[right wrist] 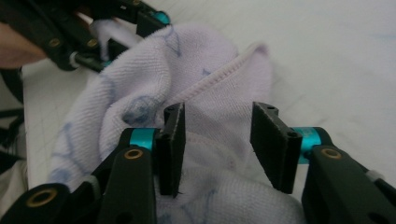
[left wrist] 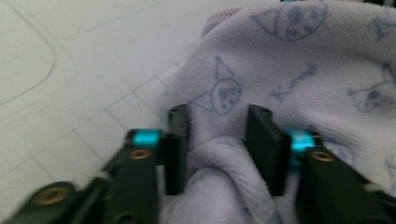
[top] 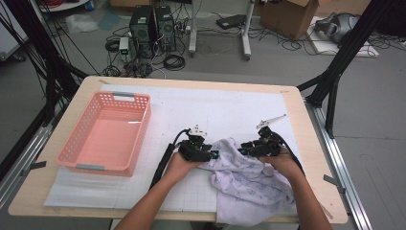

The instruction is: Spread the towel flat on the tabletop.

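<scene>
A pale lilac cloth (top: 249, 184) printed with blue cat faces lies crumpled on the white mat, near the front right of the table. My left gripper (top: 210, 154) is at the cloth's left edge and points right. In the left gripper view its jaws (left wrist: 218, 114) stand apart, with a loose fold of the cloth (left wrist: 289, 70) bunched between them. My right gripper (top: 244, 149) is at the cloth's top edge and points left. Its jaws (right wrist: 217, 109) are open over the hemmed edge of the cloth (right wrist: 201, 60). The left gripper (right wrist: 123, 37) appears farther off in that view.
A pink plastic basket (top: 143, 129) stands at the left of the white gridded mat (top: 230, 105). The person's forearms come in from the table's front edge. Beyond the far edge are computer towers, cables and frame legs on the floor.
</scene>
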Motion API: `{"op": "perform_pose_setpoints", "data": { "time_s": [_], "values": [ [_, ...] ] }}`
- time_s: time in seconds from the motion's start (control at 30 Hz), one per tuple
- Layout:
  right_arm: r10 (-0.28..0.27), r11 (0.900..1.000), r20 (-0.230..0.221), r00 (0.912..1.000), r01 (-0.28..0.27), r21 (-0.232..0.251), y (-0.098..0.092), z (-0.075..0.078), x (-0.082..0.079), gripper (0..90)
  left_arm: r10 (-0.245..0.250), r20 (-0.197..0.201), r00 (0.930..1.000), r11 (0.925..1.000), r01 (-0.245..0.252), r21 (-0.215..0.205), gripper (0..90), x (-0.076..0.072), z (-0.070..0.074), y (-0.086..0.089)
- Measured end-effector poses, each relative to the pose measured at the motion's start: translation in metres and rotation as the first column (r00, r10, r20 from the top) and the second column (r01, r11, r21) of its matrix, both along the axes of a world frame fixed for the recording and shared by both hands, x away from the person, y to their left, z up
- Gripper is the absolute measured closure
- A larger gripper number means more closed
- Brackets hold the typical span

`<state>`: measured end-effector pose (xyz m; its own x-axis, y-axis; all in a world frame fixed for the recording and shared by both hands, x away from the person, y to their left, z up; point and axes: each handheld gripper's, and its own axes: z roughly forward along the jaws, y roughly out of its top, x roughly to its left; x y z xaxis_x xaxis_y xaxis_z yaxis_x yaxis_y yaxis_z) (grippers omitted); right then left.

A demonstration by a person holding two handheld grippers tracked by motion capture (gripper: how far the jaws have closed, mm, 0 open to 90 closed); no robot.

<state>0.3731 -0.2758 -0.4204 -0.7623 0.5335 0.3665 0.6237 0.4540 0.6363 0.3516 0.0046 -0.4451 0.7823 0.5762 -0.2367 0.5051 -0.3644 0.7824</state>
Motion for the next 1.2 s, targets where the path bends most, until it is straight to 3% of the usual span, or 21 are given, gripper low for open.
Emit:
{"op": "perform_pose_setpoints", "data": {
  "time_s": [0.1, 0.17, 0.23, 0.3, 0.37, 0.43, 0.5, 0.53, 0.63, 0.73, 0.8, 0.87, 0.9, 0.93, 1.0, 1.03, 1.07, 1.1, 1.13, 1.17, 1.2],
  "values": [
    [0.037, 0.999, -0.026, 0.999, -0.038, -0.032, 0.012, -0.004, -0.005, 61.8, -0.017, 0.046, 0.9988, 0.9995, 0.015, 0.027, 77.9, -0.005, 0.002, -0.002],
    [0.059, 0.997, -0.009, 0.9982, -0.059, -0.045, 0.014, -0.001, -0.007, 73.9, -0.021, 0.061, 0.9979, 0.9992, 0.019, 0.036, 79.9, -0.006, 0.004, 0.0],
    [0.08, 0.994, 0.027, 0.9964, -0.078, -0.079, 0.015, 0.004, -0.009, 80.1, -0.012, 0.08, 0.9967, 0.9996, 0.01, 0.027, 80.4, -0.006, 0.008, 0.002],
    [0.06, 0.993, 0.082, 0.9948, -0.051, -0.109, 0.013, 0.011, -0.009, 81.2, 0.015, 0.104, 0.9945, 0.9999, -0.015, 0.002, 80.6, -0.006, 0.013, 0.007],
    [0.007, 0.991, 0.15, 0.9887, 0.014, -0.136, 0.008, 0.018, -0.008, 81.5, 0.048, 0.129, 0.9905, 0.9987, -0.045, -0.023, 80.8, -0.004, 0.02, 0.013],
    [-0.054, 0.978, 0.237, 0.97, 0.099, -0.183, 0.003, 0.026, -0.006, 81.7, 0.09, 0.155, 0.9838, 0.995, -0.082, -0.056, 81.0, -0.002, 0.028, 0.021],
    [-0.121, 0.967, 0.311, 0.9426, 0.183, -0.177, -0.002, 0.034, -0.003, 82.0, 0.123, 0.182, 0.9756, 0.9905, -0.11, -0.083, 81.2, 0.001, 0.037, 0.028],
    [-0.157, 0.958, 0.347, 0.9244, 0.228, -0.174, -0.005, 0.039, -0.001, 82.0, 0.14, 0.196, 0.9705, 0.987, -0.121, -0.106, 81.3, 0.002, 0.043, 0.032],
    [-0.254, 0.936, 0.418, 0.8721, 0.331, -0.122, -0.012, 0.052, 0.008, 82.2, 0.19, 0.255, 0.9481, 0.9755, -0.153, -0.158, 81.5, 0.006, 0.06, 0.041],
    [-0.308, 0.918, 0.476, 0.8237, 0.388, -0.078, -0.01, 0.066, 0.019, 82.2, 0.221, 0.3, 0.9281, 0.9701, -0.178, -0.165, 81.5, 0.013, 0.074, 0.045],
    [-0.333, 0.89, 0.541, 0.7726, 0.447, -0.092, -0.005, 0.074, 0.025, 82.4, 0.253, 0.31, 0.9164, 0.9643, -0.213, -0.158, 81.5, 0.021, 0.078, 0.049],
    [-0.381, 0.866, 0.572, 0.7261, 0.497, -0.054, -0.006, 0.08, 0.033, 82.4, 0.289, 0.295, 0.9107, 0.9543, -0.25, -0.164, 81.4, 0.028, 0.075, 0.053],
    [-0.416, 0.848, 0.576, 0.7034, 0.529, -0.034, -0.008, 0.082, 0.036, 82.4, 0.286, 0.271, 0.9189, 0.9551, -0.251, -0.157, 81.3, 0.031, 0.072, 0.054],
    [-0.441, 0.837, 0.57, 0.6933, 0.546, -0.016, -0.01, 0.082, 0.04, 82.4, 0.276, 0.247, 0.929, 0.9586, -0.247, -0.142, 80.6, 0.033, 0.069, 0.053],
    [-0.464, 0.834, 0.528, 0.7116, 0.552, -0.012, -0.014, 0.078, 0.047, 82.3, 0.246, 0.192, 0.95, 0.9674, -0.228, -0.111, 75.6, 0.036, 0.062, 0.051],
    [-0.461, 0.829, 0.525, 0.7158, 0.559, -0.035, -0.014, 0.075, 0.049, 82.3, 0.24, 0.165, 0.9566, 0.9686, -0.225, -0.105, 68.5, 0.036, 0.059, 0.049],
    [-0.462, 0.82, 0.529, 0.7119, 0.57, -0.05, -0.015, 0.072, 0.05, 82.2, 0.237, 0.149, 0.96, 0.9692, -0.224, -0.103, 60.8, 0.037, 0.056, 0.049],
    [-0.477, 0.799, 0.546, 0.689, 0.599, -0.058, -0.016, 0.07, 0.05, 82.1, 0.238, 0.146, 0.9602, 0.9688, -0.224, -0.105, 58.3, 0.036, 0.053, 0.048],
    [-0.515, 0.765, 0.558, 0.6513, 0.642, -0.044, -0.019, 0.069, 0.049, 82.1, 0.241, 0.147, 0.9593, 0.9685, -0.228, -0.099, 56.1, 0.035, 0.051, 0.048],
    [-0.544, 0.74, 0.559, 0.6262, 0.672, -0.032, -0.023, 0.068, 0.05, 82.1, 0.244, 0.134, 0.9605, 0.9687, -0.235, -0.081, 50.6, 0.035, 0.048, 0.048],
    [-0.596, 0.703, 0.541, 0.5932, 0.711, -0.005, -0.031, 0.067, 0.051, 82.1, 0.241, 0.117, 0.9636, 0.9695, -0.233, -0.075, 46.3, 0.036, 0.046, 0.049]
  ]
}}
